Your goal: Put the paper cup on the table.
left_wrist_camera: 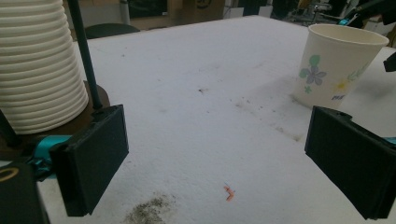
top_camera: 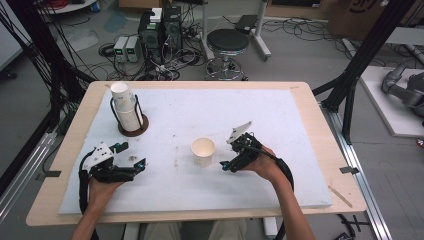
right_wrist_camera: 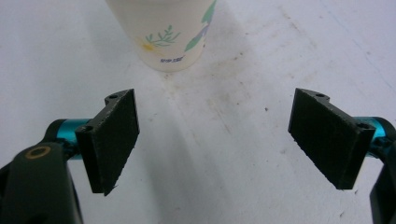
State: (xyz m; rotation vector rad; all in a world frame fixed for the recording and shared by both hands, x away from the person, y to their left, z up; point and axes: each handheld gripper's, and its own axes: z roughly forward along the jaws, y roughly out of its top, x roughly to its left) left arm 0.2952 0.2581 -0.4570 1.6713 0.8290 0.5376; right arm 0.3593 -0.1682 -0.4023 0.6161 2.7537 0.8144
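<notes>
A single paper cup [top_camera: 203, 151] with a flower print stands upright and empty near the middle of the white mat. In the left gripper view the paper cup [left_wrist_camera: 335, 65] is at the upper right; in the right gripper view the paper cup [right_wrist_camera: 164, 32] is at the top, beyond the jaws. My right gripper [top_camera: 226, 166] is just right of the cup, open, nothing between its pads [right_wrist_camera: 114, 140]. My left gripper [top_camera: 142, 164] rests on the mat's left front, open and empty. A tall stack of paper cups [top_camera: 125, 106] stands in a wire holder at the back left.
The stack's holder has a round brown base [top_camera: 133, 131] and thin black wire uprights [left_wrist_camera: 85, 53]. The white mat [top_camera: 280, 125] covers most of the wooden table [top_camera: 327, 145]. Dark crumbs [left_wrist_camera: 149, 210] and a small orange scrap [left_wrist_camera: 229, 192] lie on the mat near the left gripper.
</notes>
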